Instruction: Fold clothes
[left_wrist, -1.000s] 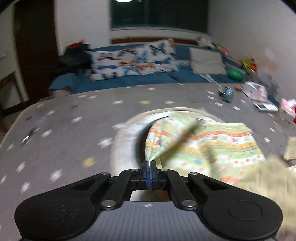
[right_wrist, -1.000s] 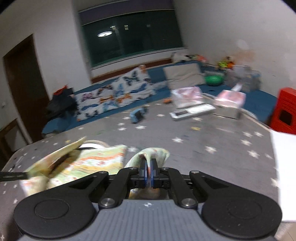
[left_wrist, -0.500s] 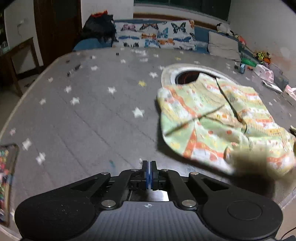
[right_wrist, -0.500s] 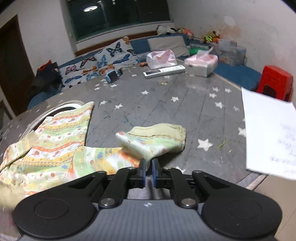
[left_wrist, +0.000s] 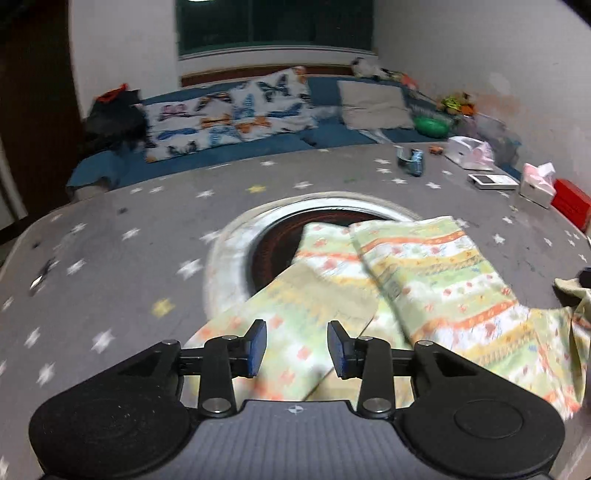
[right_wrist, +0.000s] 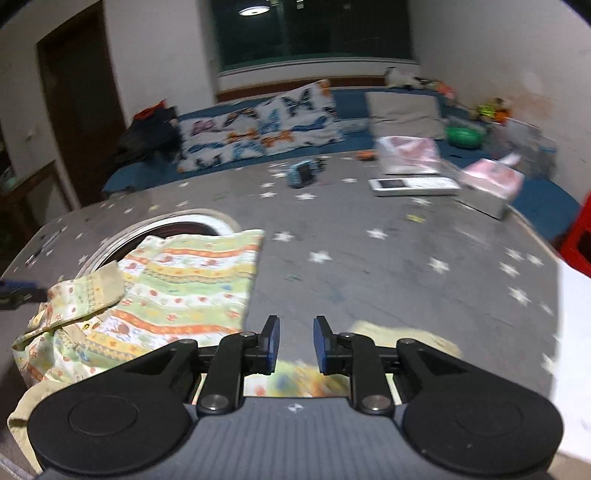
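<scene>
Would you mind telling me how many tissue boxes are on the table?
2. One pink tissue box sits at the far edge behind the white remote; another tissue box lies to its right, near the table's right edge. Others may be hidden.

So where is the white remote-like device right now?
In the right wrist view the white device lies far right on the star-patterned table, between the pink tissue box and the small blue toy.

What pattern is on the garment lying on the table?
Pale green, orange and yellow stripes on the cloth garment, clearest in the right wrist view.
</scene>
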